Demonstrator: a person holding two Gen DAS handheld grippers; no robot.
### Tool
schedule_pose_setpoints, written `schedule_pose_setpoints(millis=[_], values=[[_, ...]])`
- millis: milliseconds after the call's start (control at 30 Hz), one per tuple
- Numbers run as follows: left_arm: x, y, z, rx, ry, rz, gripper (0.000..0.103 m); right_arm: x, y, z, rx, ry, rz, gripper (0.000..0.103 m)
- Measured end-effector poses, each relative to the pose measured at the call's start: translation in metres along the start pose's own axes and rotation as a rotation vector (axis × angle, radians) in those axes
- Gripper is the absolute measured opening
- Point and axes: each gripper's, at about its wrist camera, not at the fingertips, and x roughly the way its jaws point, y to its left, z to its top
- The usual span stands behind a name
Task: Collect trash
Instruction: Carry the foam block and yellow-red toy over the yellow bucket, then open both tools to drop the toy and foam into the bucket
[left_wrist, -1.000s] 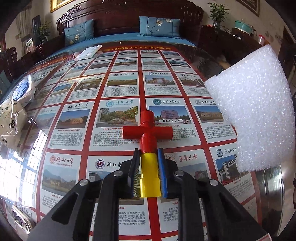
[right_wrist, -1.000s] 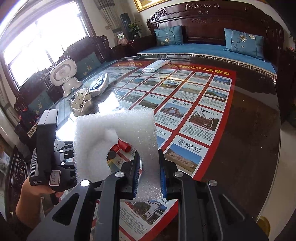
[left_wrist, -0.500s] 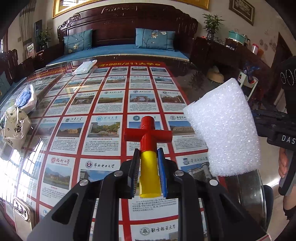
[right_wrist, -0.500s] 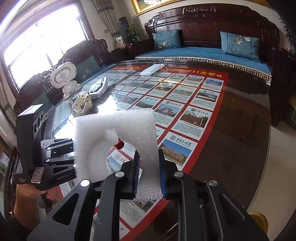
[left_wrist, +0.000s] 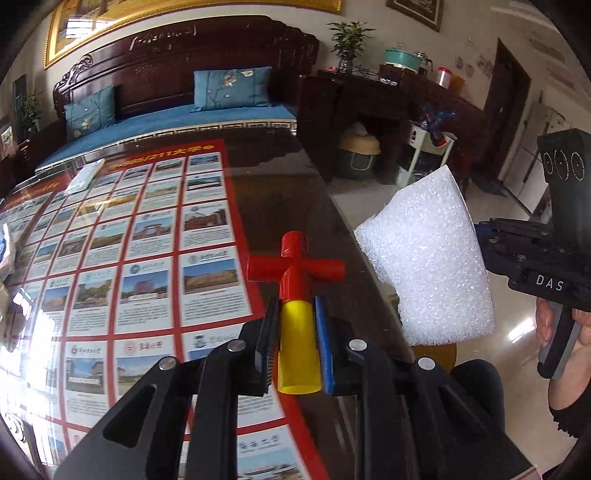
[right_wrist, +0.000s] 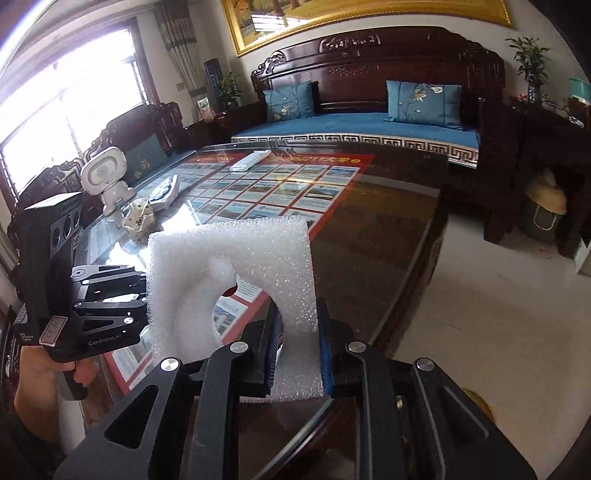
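Note:
In the left wrist view my left gripper (left_wrist: 295, 321) is shut on the yellow tube of a red and yellow plastic cross-shaped piece (left_wrist: 295, 264), whose red cross sticks out ahead. It hangs over the right edge of the red poster (left_wrist: 155, 258) under the glass tabletop. A white foam sheet (left_wrist: 428, 266) floats to its right, past the table edge. In the right wrist view my right gripper (right_wrist: 297, 332) is shut on this curled foam sheet (right_wrist: 236, 280), which hides the left gripper's fingers.
A white toy robot (right_wrist: 105, 177), a small paper bag (right_wrist: 138, 219) and a white pack (right_wrist: 251, 160) stand on the far table. A blue-cushioned sofa (right_wrist: 354, 125) lies beyond. Pale floor (right_wrist: 498, 295) opens to the right, with a yellowish round object (left_wrist: 436, 354) low beside the table.
Both grippers have swung right and risen a little, from over the poster to the table's right edge. The floor and cabinet have come into view. Both grips are unchanged.

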Motion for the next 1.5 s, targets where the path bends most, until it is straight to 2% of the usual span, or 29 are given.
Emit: schedule_pose_setpoints(millis=[233, 533, 800, 900, 1033, 1067, 1100, 1133, 1167, 1300, 1500], values=[[0.052, -0.088, 0.011, 0.084, 0.067, -0.123, 0.020, -0.053, -0.075, -0.046, 0.097, 0.003, -0.098, 0.019], [0.122, -0.179, 0.019, 0.194, 0.174, -0.208, 0.020, -0.097, -0.161, -0.107, 0.211, 0.046, -0.223, 0.019], [0.204, -0.233, 0.008, 0.241, 0.327, -0.226, 0.020, -0.094, -0.211, -0.163, 0.306, 0.123, -0.263, 0.019], [0.234, -0.242, 0.003, 0.235, 0.382, -0.255, 0.020, -0.087, -0.225, -0.179, 0.343, 0.146, -0.259, 0.019], [0.267, -0.247, -0.005, 0.216, 0.441, -0.254, 0.021, -0.078, -0.243, -0.196, 0.380, 0.171, -0.262, 0.019], [0.274, -0.247, -0.006, 0.208, 0.448, -0.246, 0.038, -0.075, -0.246, -0.198, 0.387, 0.177, -0.260, 0.019], [0.279, -0.247, -0.006, 0.207, 0.449, -0.221, 0.067, -0.073, -0.248, -0.201, 0.395, 0.183, -0.257, 0.019], [0.282, -0.245, -0.003, 0.209, 0.439, -0.183, 0.076, -0.070, -0.251, -0.205, 0.402, 0.191, -0.254, 0.019], [0.282, -0.245, -0.003, 0.216, 0.416, -0.156, 0.080, -0.067, -0.253, -0.208, 0.407, 0.200, -0.252, 0.019], [0.277, -0.241, 0.000, 0.236, 0.403, -0.143, 0.080, -0.052, -0.259, -0.216, 0.418, 0.234, -0.234, 0.019], [0.260, -0.228, 0.004, 0.194, 0.370, -0.172, 0.080, -0.033, -0.254, -0.218, 0.399, 0.273, -0.216, 0.019]])
